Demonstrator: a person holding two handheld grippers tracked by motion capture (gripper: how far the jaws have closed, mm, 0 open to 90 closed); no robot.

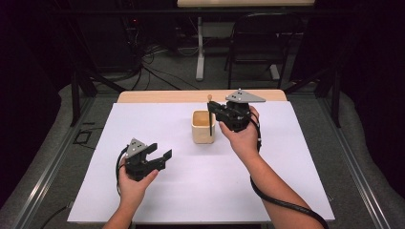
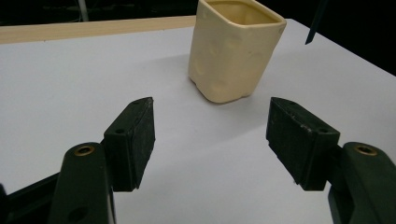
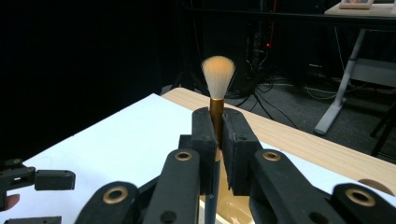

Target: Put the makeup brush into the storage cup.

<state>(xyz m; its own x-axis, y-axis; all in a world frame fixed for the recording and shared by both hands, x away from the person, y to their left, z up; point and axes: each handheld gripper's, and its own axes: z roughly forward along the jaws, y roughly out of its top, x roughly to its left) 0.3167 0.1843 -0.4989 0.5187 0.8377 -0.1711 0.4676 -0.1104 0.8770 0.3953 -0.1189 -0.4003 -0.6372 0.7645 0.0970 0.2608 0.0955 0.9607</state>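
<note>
A cream square cup [image 1: 202,128] stands on the white table sheet [image 1: 191,191], a little back of the middle. My right gripper [image 1: 213,111] hovers just above the cup's right rim, shut on a makeup brush [image 1: 210,114]. The brush stands upright, pale bristles [image 3: 218,74] on top, gold ferrule clamped between the pads [image 3: 204,140], and its dark handle reaches down toward the cup. My left gripper [image 1: 161,156] rests low at the front left, open and with nothing in it. In the left gripper view the cup [image 2: 233,51] stands beyond the open gripper [image 2: 212,135].
The sheet covers a wooden table whose bare back edge [image 1: 157,97] shows behind the cup. Beyond it are a black chair [image 1: 260,43], a white table leg [image 1: 199,47] and cables on the floor. Metal frame rails [image 1: 363,181] flank the table.
</note>
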